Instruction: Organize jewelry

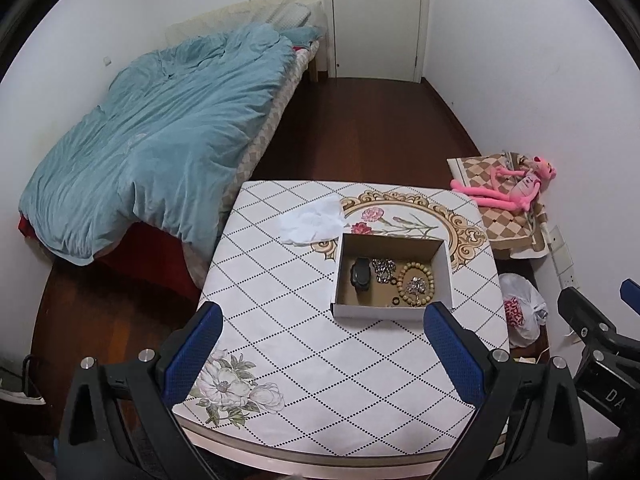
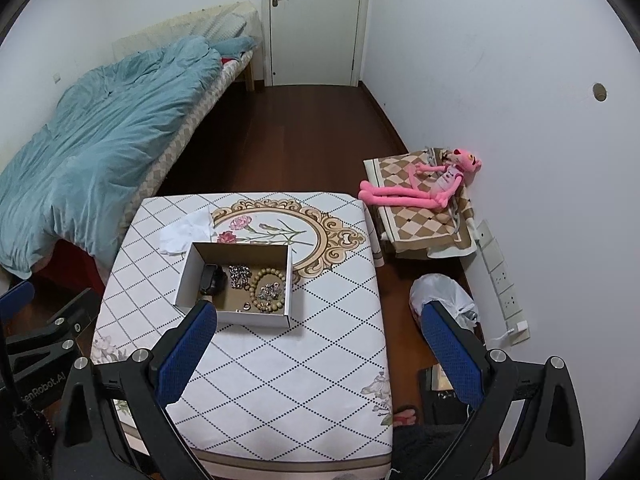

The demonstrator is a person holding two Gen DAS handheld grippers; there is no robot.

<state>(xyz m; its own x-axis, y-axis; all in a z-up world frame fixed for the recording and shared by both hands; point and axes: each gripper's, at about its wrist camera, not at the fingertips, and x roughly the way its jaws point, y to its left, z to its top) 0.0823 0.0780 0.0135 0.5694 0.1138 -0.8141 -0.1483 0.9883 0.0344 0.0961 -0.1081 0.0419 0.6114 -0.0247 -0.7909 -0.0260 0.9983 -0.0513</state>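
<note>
An open cardboard box [image 1: 394, 242] [image 2: 188, 270] sits on the patterned table [image 1: 304, 332] [image 2: 304, 328]. Inside lie a black watch [image 1: 360, 274] [image 2: 210, 278], a silver chain [image 1: 383, 269] [image 2: 239, 274], a wooden bead bracelet [image 1: 416, 282] [image 2: 269, 286] with a sparkly piece in it, and small dark rings [image 1: 395, 301]. My left gripper [image 1: 324, 320] is open and empty, held above the table's near side, short of the box. My right gripper [image 2: 320, 316] is open and empty, its left finger [image 2: 188, 344] in front of the box's near left corner.
A crumpled white tissue [image 1: 312, 220] [image 2: 186, 234] lies left behind the box. A bed with a blue duvet [image 1: 160, 140] is on the left. A pink plush toy [image 2: 424, 188] lies on a checked stool on the right, a white plastic bag [image 2: 440, 292] on the floor.
</note>
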